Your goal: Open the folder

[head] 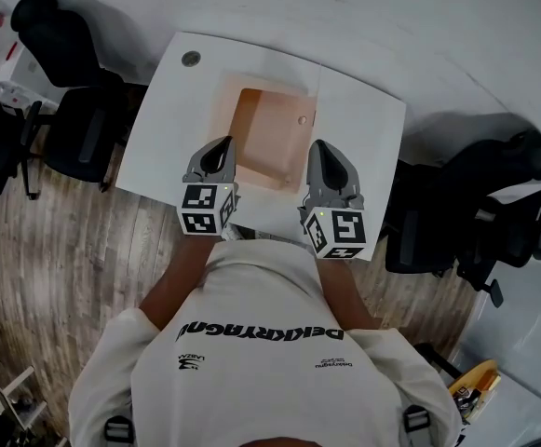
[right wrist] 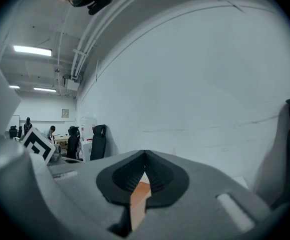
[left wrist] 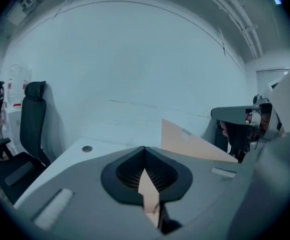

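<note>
Shoulders in a white T-shirt [head: 261, 343] with black lettering fill the bottom of the head view, and both forearms reach forward from them to a white table [head: 168, 110]. Each hand carries a gripper topped by a cube of square black-and-white markers.

On the person's left, the left gripper [head: 222, 147] has its jaws pressed together on a thin peach strip of the folder [head: 270, 133]. Its own view shows that strip pinched between the ribbed black pads [left wrist: 130, 171]. Beyond them the folder's cover [left wrist: 194, 141] rises as a slanted peach sheet above the tabletop.

The right gripper [head: 324, 149] is likewise closed tight, with a narrow orange-peach edge of the folder caught between its pads. The two grippers sit side by side at the folder's near edge, one toward each near corner.

The folder lies near the middle of the table, a paler outer sheet framing a darker peach panel. A small round snap [head: 303, 119] shows near the panel's right side. Whether the near edge has left the table cannot be told from above.

A round grommet [head: 191, 59] sits in the table's far left corner. Black office chairs stand on either side of the table, one at the left [head: 65, 73] and one at the right [head: 475, 194]. Wood-plank floor [head: 56, 240] runs under the table's left side.
</note>
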Available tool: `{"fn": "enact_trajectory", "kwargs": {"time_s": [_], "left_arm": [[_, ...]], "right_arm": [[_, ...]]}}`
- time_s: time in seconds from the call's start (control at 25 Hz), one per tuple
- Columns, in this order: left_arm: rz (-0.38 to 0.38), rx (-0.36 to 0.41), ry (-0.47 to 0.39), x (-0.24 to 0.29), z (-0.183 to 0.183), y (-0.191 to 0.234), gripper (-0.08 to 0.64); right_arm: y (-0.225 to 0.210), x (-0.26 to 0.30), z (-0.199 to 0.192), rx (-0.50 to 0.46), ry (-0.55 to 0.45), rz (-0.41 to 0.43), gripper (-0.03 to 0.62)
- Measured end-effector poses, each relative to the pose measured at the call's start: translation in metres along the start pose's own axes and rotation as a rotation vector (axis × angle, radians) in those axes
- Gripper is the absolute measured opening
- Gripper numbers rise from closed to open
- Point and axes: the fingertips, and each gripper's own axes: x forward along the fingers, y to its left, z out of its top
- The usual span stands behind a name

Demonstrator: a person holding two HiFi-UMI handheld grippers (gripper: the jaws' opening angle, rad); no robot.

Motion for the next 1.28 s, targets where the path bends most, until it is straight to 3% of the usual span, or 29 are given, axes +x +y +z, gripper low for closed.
{"fn": "enact_trajectory", "kwargs": {"time_s": [0.56, 1.28], "left_arm": [[-0.041, 0.049, -0.150, -0.032, 0.060, -0.037, -0.005], [-0.039, 0.073, -0.184, -0.039, 0.065, -0.039, -0.004]], "right_arm": [[0.025, -0.002, 0.018, 0.003, -0.054, 0.043, -0.003], [0.033, 0.002, 0.018, -0.009, -0.060, 0.057, -0.005]]}}
